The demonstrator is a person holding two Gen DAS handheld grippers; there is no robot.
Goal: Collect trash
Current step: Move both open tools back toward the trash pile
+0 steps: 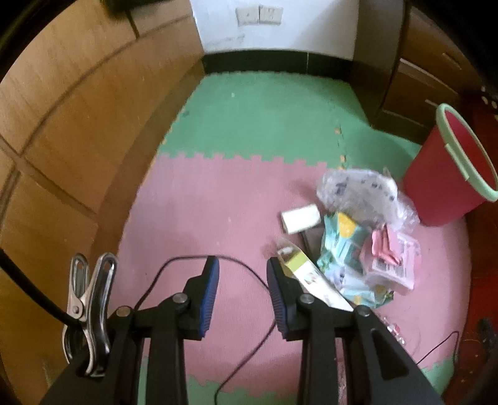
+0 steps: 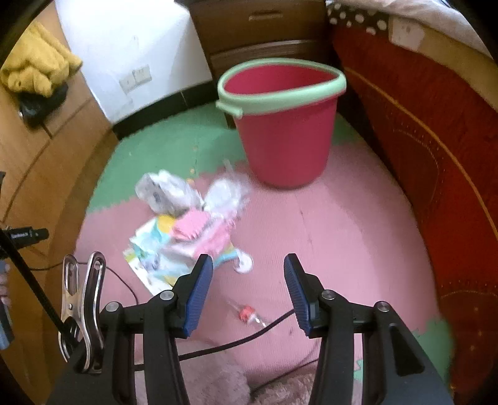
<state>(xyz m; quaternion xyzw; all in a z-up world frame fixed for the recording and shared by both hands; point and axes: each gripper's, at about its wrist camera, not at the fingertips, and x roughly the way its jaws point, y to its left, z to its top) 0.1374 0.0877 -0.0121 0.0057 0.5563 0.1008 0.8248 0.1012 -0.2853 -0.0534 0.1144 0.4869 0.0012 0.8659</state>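
Observation:
A pile of trash lies on the pink foam mat: a clear plastic bag (image 1: 361, 193), a white box (image 1: 300, 218), a teal and yellow wrapper (image 1: 339, 246), a pink package (image 1: 392, 258) and a flat card sleeve (image 1: 308, 274). My left gripper (image 1: 242, 261) hovers open just left of the pile, with nothing between its blue pads. In the right wrist view the same pile (image 2: 186, 224) lies ahead to the left. My right gripper (image 2: 247, 258) is open above the mat and holds nothing. A small red-and-clear candy wrapper (image 2: 247, 313) lies below it. The red bucket (image 2: 286, 134) with a green rim stands upright behind.
A thin dark cable (image 1: 249, 274) runs across the mat under the left gripper. Wooden cabinet doors (image 1: 77, 124) stand on the left, a drawer unit (image 2: 261, 28) behind the bucket, and red bedding (image 2: 420, 155) on the right. A fluffy pink thing (image 2: 211, 374) lies nearest me.

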